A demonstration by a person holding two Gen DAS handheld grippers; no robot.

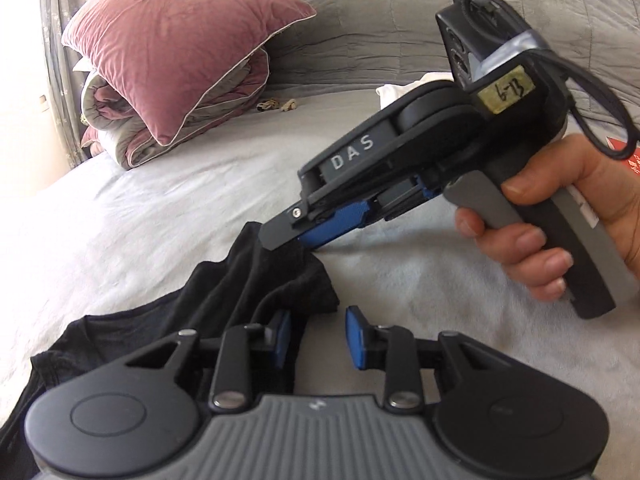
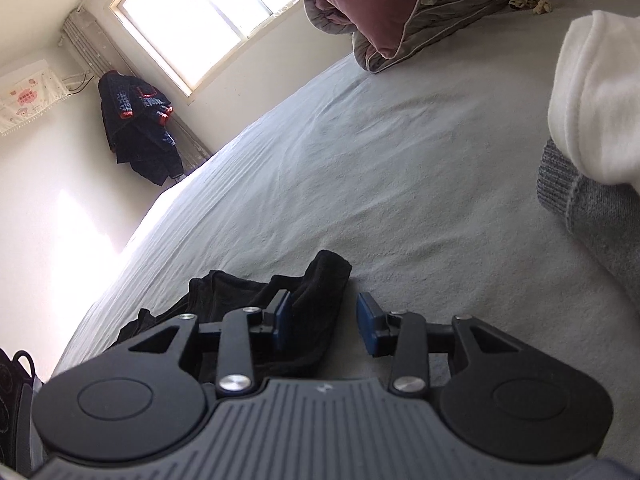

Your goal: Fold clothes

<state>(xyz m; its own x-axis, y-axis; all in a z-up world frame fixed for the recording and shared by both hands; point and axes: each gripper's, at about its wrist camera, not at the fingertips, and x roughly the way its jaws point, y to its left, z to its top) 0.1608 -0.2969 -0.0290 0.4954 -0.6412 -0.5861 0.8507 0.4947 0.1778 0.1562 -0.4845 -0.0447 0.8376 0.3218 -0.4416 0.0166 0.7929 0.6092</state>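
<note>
Black garment [image 1: 208, 300]: lies crumpled on the bed, under and ahead of both sets of fingers; its folded corner reaches just past the left fingers' tips.
Left gripper [image 1: 318, 338]: held low over the garment, tilted downward; fingers spread with a clear gap, cloth lying beneath and between them, the blue pads not pressing on it.
Right gripper [image 1: 298, 234]: angled down from the right, gripped by a hand [image 1: 560, 236] on its handle; its fingers' tips meet the garment's far corner. In its own view the fingers [image 2: 282, 320] stand apart, the cloth between them and against the left-side pad, not pinched.
Bed [image 1: 420, 280]: pale grey sheet, lightly wrinkled, bare beyond and to the right of the fingers.
Far from the fingers: a pink pillow [image 1: 180, 44] leaning on a rolled quilt [image 1: 116, 120]; white cloth [image 2: 600, 100] over a grey knit piece [image 2: 592, 208] to the right.
Room: bright window [image 2: 212, 16], dark jacket [image 2: 136, 128] hanging in the corner.
Edges: the bed's edge runs to the left of the fingers, beside the wall.
</note>
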